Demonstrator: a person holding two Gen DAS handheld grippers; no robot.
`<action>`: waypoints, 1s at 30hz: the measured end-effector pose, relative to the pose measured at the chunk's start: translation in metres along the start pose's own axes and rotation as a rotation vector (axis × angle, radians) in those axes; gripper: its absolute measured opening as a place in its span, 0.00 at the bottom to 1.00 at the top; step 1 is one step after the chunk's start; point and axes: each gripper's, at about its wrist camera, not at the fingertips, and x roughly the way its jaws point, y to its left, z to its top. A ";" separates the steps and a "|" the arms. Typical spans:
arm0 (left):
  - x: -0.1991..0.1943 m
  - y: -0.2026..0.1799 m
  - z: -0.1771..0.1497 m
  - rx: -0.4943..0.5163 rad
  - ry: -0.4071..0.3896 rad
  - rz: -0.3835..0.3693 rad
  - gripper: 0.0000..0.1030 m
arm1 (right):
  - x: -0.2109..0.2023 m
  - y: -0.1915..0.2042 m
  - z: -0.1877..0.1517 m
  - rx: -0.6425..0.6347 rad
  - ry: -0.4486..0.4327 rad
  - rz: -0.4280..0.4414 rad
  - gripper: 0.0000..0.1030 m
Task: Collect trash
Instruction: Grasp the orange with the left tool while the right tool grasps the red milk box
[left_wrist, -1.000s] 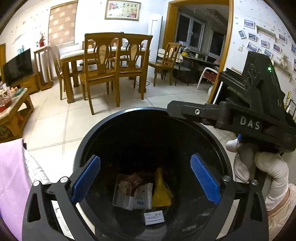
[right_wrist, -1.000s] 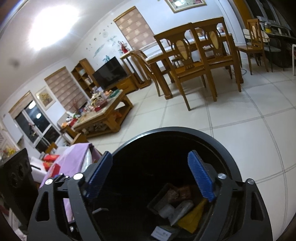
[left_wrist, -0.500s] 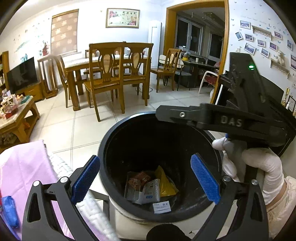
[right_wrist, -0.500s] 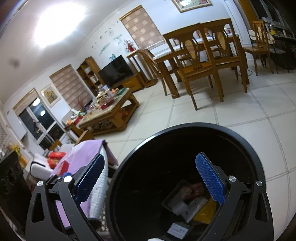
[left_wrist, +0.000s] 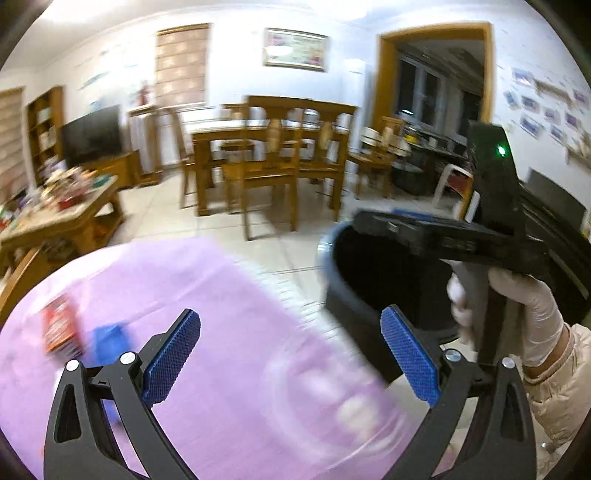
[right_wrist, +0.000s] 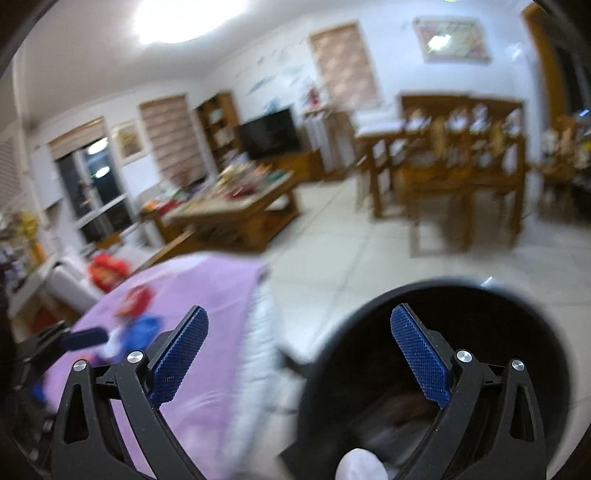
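My left gripper (left_wrist: 291, 356) is open and empty above a table with a purple cloth (left_wrist: 229, 295). A red wrapper (left_wrist: 59, 328) and a blue wrapper (left_wrist: 105, 339) lie on the cloth at the left. The black trash bin (left_wrist: 354, 280) stands to the right of the table. My right gripper (right_wrist: 299, 360) is open and empty, its right finger over the bin (right_wrist: 480, 314), its left finger over the cloth (right_wrist: 207, 288). It shows in the left wrist view (left_wrist: 443, 236) above the bin. The red (right_wrist: 135, 299) and blue (right_wrist: 142, 332) wrappers show blurred at the left.
A wooden dining table with chairs (left_wrist: 273, 155) stands across the tiled floor. A cluttered coffee table (left_wrist: 62, 214) and a TV (left_wrist: 90, 134) are at the left. A gloved hand (left_wrist: 532, 306) holds the right gripper.
Both grippers swung left, away from over the bin toward the purple cloth. The bin's inside has left the left wrist view and the wrappers on the cloth came into view.
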 end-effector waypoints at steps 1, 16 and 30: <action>-0.008 0.015 -0.004 -0.026 -0.002 0.021 0.95 | 0.008 0.012 0.001 0.000 0.041 0.036 0.95; -0.063 0.160 -0.083 -0.323 0.130 0.262 0.91 | 0.101 0.215 -0.017 -0.217 0.248 0.205 0.95; -0.064 0.195 -0.110 -0.399 0.205 0.102 0.46 | 0.180 0.285 -0.022 -0.317 0.332 0.173 0.95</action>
